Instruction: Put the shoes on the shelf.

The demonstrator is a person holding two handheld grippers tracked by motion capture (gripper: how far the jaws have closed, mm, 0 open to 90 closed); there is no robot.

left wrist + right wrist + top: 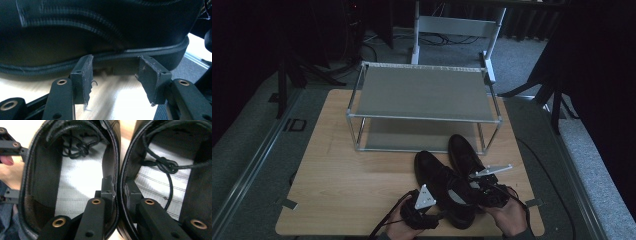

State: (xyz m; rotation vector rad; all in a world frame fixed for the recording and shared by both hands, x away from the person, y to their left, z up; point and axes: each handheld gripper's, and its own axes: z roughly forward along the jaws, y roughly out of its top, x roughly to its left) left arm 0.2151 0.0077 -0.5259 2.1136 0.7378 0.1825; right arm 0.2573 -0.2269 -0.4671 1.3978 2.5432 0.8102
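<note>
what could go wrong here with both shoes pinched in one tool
The right tool clamps just the two adjoining inner walls of the black leather lace-up shoes; lifted, one could slip out. The left tool stands open beside the near shoe's sole, giving no support. The two-tier metal rack stands close ahead, so the shoes' toes might knock its lower frame.
</note>
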